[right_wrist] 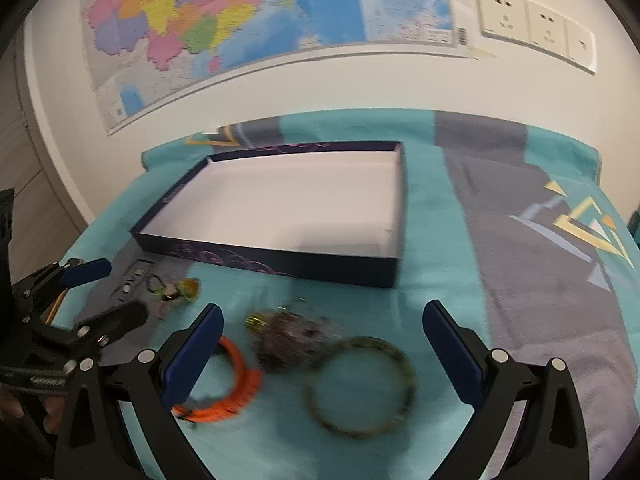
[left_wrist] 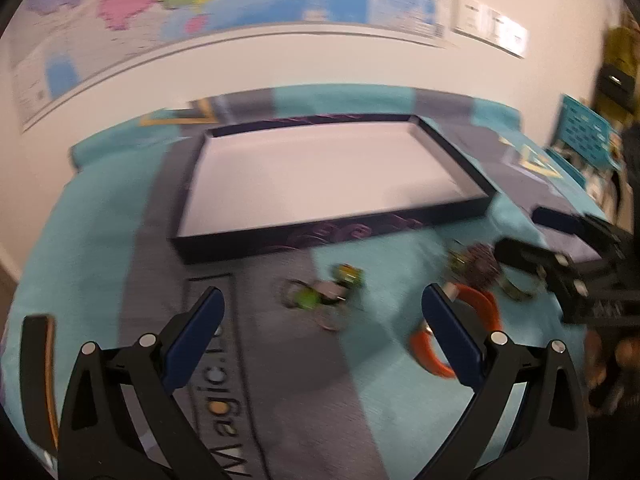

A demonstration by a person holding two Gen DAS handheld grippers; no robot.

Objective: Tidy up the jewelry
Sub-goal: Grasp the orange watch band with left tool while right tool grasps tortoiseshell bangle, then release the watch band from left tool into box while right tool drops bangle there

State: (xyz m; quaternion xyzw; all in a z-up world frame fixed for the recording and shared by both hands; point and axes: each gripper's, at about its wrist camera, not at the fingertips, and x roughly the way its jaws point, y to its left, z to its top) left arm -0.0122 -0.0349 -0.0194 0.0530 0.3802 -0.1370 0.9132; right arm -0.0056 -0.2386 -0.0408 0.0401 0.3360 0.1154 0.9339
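A shallow dark box point(left_wrist: 448, 148) point(right_wrist: 272, 262) with a white inside lies empty on the teal and grey cloth. In front of it lie jewelry pieces: an orange bracelet point(left_wrist: 482, 306) point(right_wrist: 240, 392), a dark beaded bracelet point(left_wrist: 478, 266) point(right_wrist: 290, 334), a dark-and-gold bangle point(right_wrist: 360, 386) point(left_wrist: 516, 290) and a green-and-yellow trinket with rings point(left_wrist: 320, 296) point(right_wrist: 174, 288). My left gripper point(left_wrist: 324, 312) point(right_wrist: 108, 290) hovers open just short of the trinket. Above the bangle and beaded bracelet my right gripper point(right_wrist: 322, 322) point(left_wrist: 516, 228) is open too. Neither holds anything.
The cloth point(right_wrist: 520, 280) covers a table against a white wall with a coloured map point(right_wrist: 240, 12) and sockets point(right_wrist: 532, 24). A black-and-orange object point(left_wrist: 38, 372) lies at the left edge. A teal crate point(left_wrist: 588, 136) stands at the far right.
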